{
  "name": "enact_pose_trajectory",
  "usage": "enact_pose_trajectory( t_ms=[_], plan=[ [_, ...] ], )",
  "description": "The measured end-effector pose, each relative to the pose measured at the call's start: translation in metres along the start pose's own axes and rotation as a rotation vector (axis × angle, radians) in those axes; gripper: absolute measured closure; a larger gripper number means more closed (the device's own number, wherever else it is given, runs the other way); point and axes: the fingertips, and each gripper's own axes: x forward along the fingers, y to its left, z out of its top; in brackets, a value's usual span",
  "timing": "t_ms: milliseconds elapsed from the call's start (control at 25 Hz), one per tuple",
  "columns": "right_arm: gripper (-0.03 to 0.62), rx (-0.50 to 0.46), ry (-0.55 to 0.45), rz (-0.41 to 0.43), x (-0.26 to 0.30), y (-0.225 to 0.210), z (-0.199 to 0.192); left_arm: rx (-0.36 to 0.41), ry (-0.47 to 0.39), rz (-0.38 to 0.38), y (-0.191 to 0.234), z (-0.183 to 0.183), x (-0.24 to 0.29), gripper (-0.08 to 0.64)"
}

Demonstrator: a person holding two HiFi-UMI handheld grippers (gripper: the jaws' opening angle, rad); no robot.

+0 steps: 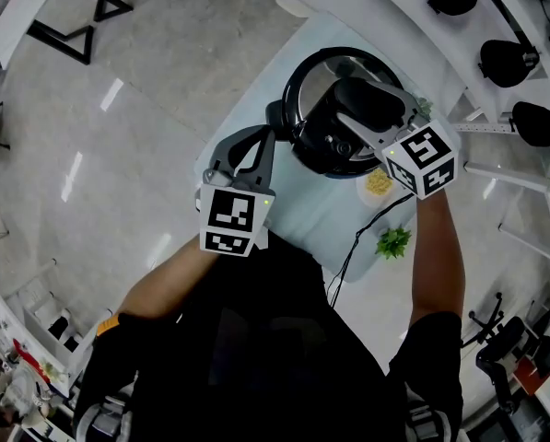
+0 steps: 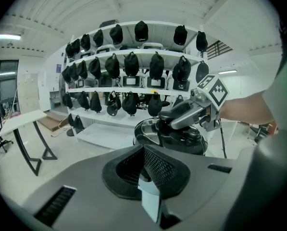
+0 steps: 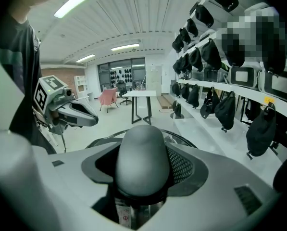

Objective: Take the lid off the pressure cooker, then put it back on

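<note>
— Where is the cooker set, and what room is left round it?

— The cooker (image 1: 325,150) is set at the far end of a pale table (image 1: 311,215), and its lid (image 1: 334,67) is seated on it. Left of the cooker the table edge is soon met, and open floor (image 1: 146,81) is seen beyond it. Right of the cooker, room is cut short by white shelves (image 1: 532,145) hung with black caps. On the near side of the cooker, a bowl (image 1: 378,183), a plant (image 1: 393,242) and a cable (image 1: 353,247) are laid on the table.

— How are the jaws held?

— The right gripper (image 1: 348,109) is reached in from the cooker's right, and its jaws are clamped on the lid's grey handle (image 3: 142,158). The left gripper (image 1: 267,136) is held just left of the cooker, over the table edge. Its jaws are closed together on nothing.

— Can any writing be read?

— A small label (image 3: 126,216) with a red mark is seen below the handle, but its print is too small to be read. Black-and-white square markers are carried on both cubes.
</note>
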Motion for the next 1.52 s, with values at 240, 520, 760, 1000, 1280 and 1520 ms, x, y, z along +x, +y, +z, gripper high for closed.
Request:
enact_pose_trajectory(
  t_ms=[240, 520, 760, 1000, 1280, 1520],
  plan=[
    [0.301, -0.02, -0.015, 0.024, -0.004, 0.001, -0.001, -0.003, 0.01, 0.001, 0.004, -0.004, 0.001, 0.552],
    [0.301, -0.014, -0.026, -0.019, -0.002, -0.001, -0.002, 0.003, 0.01, -0.017, -0.005, -0.003, 0.008, 0.552],
    [0.298, 0.042, -0.009, -0.106, -0.001, -0.002, -0.002, 0.001, 0.006, -0.02, -0.008, 0.0, 0.01, 0.552],
    [0.296, 0.027, -0.015, -0.108, -0.001, 0.003, -0.003, -0.003, 0.003, -0.028, -0.009, 0.001, 0.012, 0.552],
    [0.291, 0.046, -0.005, -0.146, 0.001, 0.002, -0.002, -0.001, 0.003, -0.038, -0.013, 0.002, 0.014, 0.552],
    [0.295, 0.036, 0.0, -0.107, 0.002, 0.003, -0.002, 0.005, -0.014, -0.04, -0.012, 0.009, 0.011, 0.552]
  ],
)
